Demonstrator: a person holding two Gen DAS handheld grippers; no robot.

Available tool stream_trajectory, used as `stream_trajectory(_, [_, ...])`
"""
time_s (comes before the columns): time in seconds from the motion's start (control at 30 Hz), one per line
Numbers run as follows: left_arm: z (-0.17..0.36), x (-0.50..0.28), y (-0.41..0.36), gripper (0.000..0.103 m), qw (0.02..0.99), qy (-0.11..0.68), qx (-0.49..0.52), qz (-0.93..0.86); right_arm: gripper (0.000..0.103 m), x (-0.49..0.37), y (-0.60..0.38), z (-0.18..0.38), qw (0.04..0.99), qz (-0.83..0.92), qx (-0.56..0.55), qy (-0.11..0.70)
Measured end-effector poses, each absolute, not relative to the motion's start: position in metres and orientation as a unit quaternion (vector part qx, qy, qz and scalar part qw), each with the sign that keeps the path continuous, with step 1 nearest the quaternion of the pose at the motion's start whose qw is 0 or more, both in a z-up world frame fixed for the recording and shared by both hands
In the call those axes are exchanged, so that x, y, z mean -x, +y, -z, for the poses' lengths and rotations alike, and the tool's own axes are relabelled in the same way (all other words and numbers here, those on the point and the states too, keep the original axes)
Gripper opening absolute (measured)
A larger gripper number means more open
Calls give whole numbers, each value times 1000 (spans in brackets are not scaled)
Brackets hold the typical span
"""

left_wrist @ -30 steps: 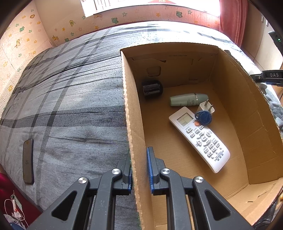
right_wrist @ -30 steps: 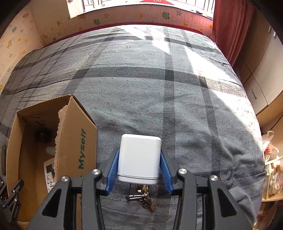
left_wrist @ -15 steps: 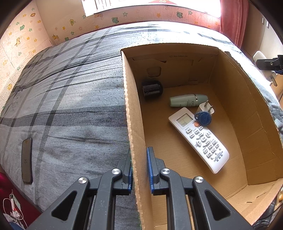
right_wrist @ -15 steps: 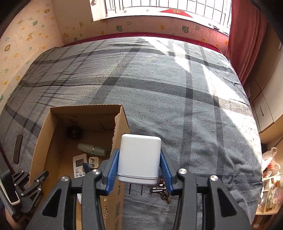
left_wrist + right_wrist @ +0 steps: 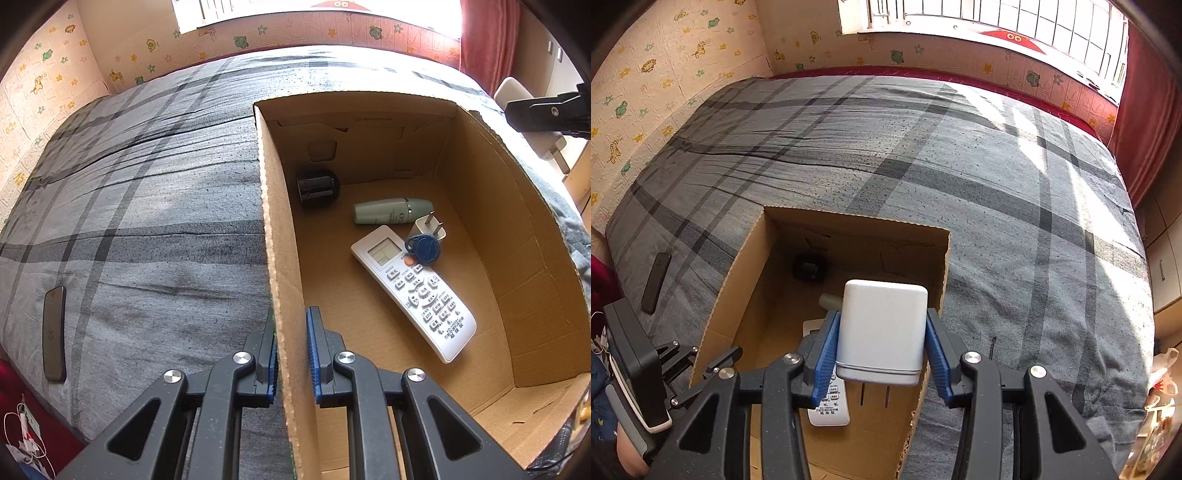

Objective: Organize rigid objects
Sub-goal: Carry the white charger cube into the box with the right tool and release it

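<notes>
Above the box: white charger [image 5: 882, 330] rides clamped between the right gripper [image 5: 882, 354] pads, over the cardboard box [image 5: 746, 266] opening near its 3 o'clock wall.
Handling: it looks hard, smooth and light; the flat side faces suit the pads, though glossy plastic may slip and the prongs point down.
Left gripper [image 5: 291, 350]: fingers pinched together on the box's 9 o'clock wall, steadying it.
Inside: remote control [image 5: 413, 291], blue key fob [image 5: 423, 249], small plug [image 5: 430, 229], green bottle [image 5: 391, 210], black round thing [image 5: 317, 186].
Surface: soft grey plaid bedspread [image 5: 960, 166]; a box here may tip.
Room: window at 12 o'clock, red curtain [image 5: 1148, 110] at 2 o'clock, dark flat thing [image 5: 54, 332] at 9 o'clock.
</notes>
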State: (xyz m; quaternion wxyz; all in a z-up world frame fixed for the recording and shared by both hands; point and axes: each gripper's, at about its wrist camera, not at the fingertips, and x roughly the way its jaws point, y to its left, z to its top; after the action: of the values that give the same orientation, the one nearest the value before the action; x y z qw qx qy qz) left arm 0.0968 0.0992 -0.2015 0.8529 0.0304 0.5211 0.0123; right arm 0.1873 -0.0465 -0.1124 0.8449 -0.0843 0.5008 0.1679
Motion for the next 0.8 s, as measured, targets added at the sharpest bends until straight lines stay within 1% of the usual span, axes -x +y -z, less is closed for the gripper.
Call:
stream_trajectory(0.27, [201, -96, 100, 14, 853, 520, -28, -12, 47, -204, -17, 135, 829, -186, 100, 518])
stream_trajectory(0.8, [199, -95, 101, 14, 853, 521, -26, -12, 47, -233, 23, 210, 774, -195, 140, 586])
